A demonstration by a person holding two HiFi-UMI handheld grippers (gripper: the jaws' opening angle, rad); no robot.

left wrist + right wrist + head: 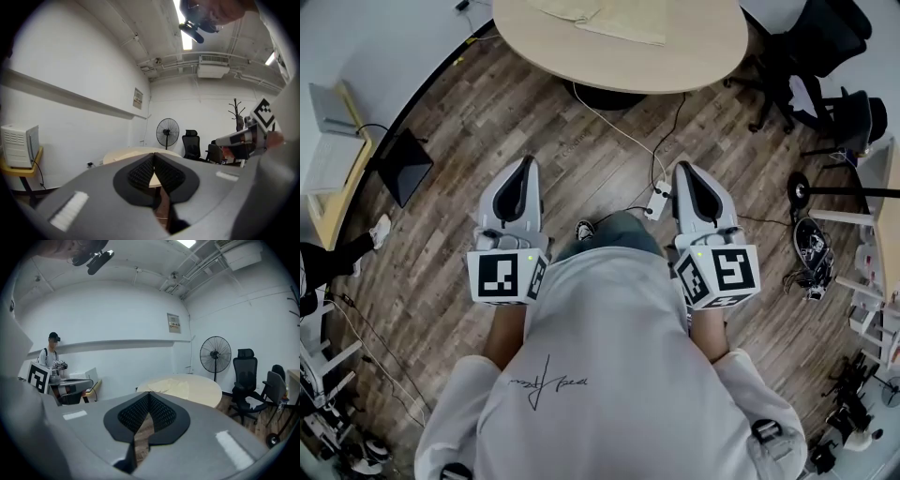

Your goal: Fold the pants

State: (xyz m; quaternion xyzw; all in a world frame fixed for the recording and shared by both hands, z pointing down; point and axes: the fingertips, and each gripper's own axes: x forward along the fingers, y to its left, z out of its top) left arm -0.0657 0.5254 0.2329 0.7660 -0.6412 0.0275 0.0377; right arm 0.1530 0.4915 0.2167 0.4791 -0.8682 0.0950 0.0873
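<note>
Pants [602, 21] lie far off on the round table [698, 52] — left gripper [525, 167] and right gripper [686, 171], both closed and empty, might just shove and rumple them.

A round pale table [703, 56] stands on the wood-plank floor [581, 159], with black office chairs [825, 42] just beside its right edge. A white power strip [657, 200] lies on the floor near the table's base, cables running from it. A pedestal fan [215, 354] stands by the far wall
</note>
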